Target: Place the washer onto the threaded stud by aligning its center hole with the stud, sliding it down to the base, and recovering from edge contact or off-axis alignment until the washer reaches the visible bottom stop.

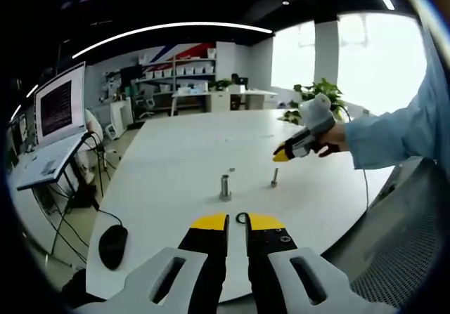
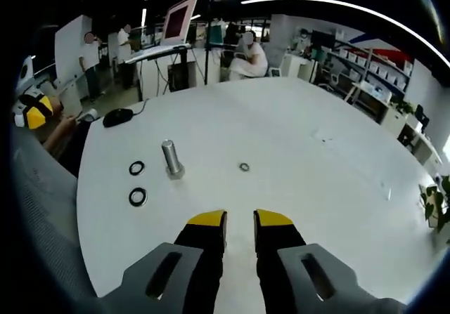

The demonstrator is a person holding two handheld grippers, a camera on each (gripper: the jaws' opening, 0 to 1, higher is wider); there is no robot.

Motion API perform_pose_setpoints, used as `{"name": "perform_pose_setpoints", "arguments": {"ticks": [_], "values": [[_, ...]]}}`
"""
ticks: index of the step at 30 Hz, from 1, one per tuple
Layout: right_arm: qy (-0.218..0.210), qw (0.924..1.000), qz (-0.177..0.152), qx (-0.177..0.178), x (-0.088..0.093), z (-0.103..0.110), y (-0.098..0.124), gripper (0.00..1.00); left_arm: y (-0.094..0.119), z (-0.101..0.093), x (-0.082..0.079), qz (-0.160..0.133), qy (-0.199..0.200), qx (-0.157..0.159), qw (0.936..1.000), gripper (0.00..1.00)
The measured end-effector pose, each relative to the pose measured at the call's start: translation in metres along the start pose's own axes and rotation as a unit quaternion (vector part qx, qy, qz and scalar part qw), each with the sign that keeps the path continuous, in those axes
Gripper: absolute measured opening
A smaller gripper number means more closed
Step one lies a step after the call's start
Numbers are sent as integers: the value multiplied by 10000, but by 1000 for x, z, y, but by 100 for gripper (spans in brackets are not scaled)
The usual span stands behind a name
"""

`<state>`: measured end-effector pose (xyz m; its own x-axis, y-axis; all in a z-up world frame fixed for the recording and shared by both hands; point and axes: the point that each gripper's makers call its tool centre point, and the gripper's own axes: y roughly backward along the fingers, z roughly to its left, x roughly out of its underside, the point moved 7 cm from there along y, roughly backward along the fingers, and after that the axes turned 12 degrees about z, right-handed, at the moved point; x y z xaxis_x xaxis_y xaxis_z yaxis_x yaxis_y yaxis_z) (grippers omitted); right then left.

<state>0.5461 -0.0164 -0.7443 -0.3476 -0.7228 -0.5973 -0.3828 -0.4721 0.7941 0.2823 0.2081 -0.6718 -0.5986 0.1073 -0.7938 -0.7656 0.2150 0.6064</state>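
Observation:
A grey threaded stud (image 1: 225,186) (image 2: 170,158) stands upright on the white table (image 1: 176,152) (image 2: 295,131). Two dark washers (image 2: 136,167) (image 2: 138,197) lie flat on the table just left of the stud in the right gripper view. In the left gripper view one washer (image 1: 241,218) shows just past my left gripper's (image 1: 237,223) tips, through a narrow gap with nothing held. My right gripper (image 2: 240,223) (image 1: 281,155) hovers open and empty above the table, short of the stud. My left gripper (image 2: 31,110) is off the table's edge.
A small bolt-like piece (image 1: 274,178) (image 2: 244,166) sits right of the stud. A black mouse (image 1: 112,245) (image 2: 118,116) lies near the table edge. A laptop stand (image 1: 60,128) and several people (image 2: 249,57) are beyond the table. A light-blue sleeve (image 1: 401,131) holds the right gripper.

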Motion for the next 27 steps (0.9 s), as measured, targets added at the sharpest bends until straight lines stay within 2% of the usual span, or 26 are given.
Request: {"name": "perform_pose_setpoints", "arguments": {"ticks": [9,17,19,20,23,27], "values": [[553,9980,198,-251,-27,-9,-15,18,0,0,0,-13,15,-5,10000,7],[973,9929,415,-541,-49,-11,-32,18,0,1,0,-55,43,-18,10000,7],[1103,9909,443,-630,-54,-11,-37,18,0,2,0,-55,48,-19,10000,7],[1163,9887,603,-729,-54,-9,-40,18,0,1,0,-46,44,-18,10000,7],[1299,9845,699,-947,-59,-6,-48,18,-1,1,0,-40,38,-16,10000,7],[1678,9746,1024,-1075,-61,-4,-60,18,-1,1,1,-28,34,-7,10000,6]]}}
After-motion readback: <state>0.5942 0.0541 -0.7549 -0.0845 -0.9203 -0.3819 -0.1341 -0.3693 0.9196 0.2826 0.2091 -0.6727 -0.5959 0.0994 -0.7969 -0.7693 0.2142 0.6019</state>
